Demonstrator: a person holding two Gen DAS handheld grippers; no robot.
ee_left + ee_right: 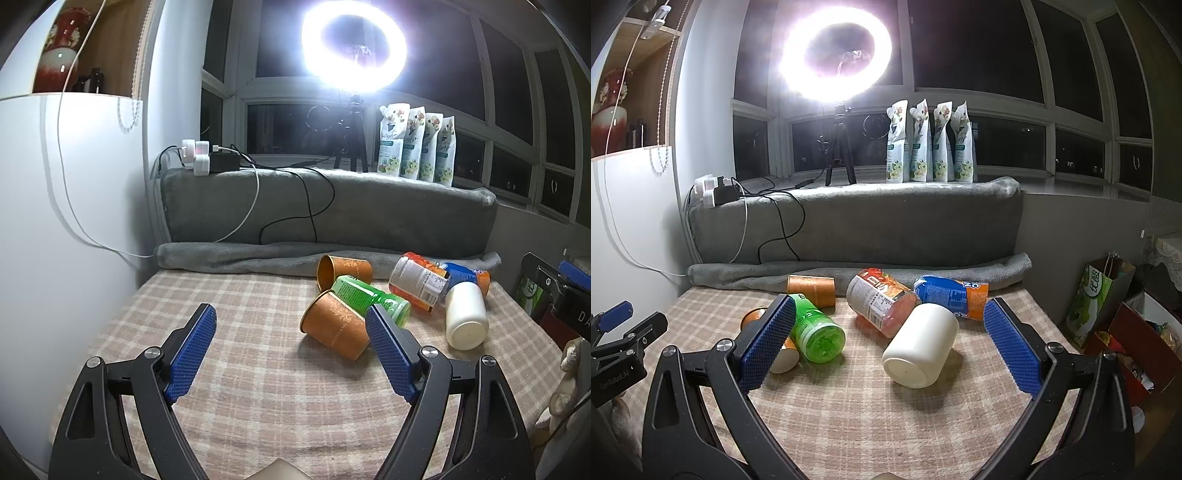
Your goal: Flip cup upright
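Lying on its side on the checked cloth of the table (849,424), the white cup (921,346) rests with its flat base toward the right claw (886,334), whose blue fingers stand wide apart on either side of it, touching nothing. The cup leans against an orange-labelled jar (877,299), just in front of a blue-and-orange can (951,295). The left claw (291,349) also hangs spread apart and empty, beside an orange paper cup (334,325) and a green bottle (369,297).
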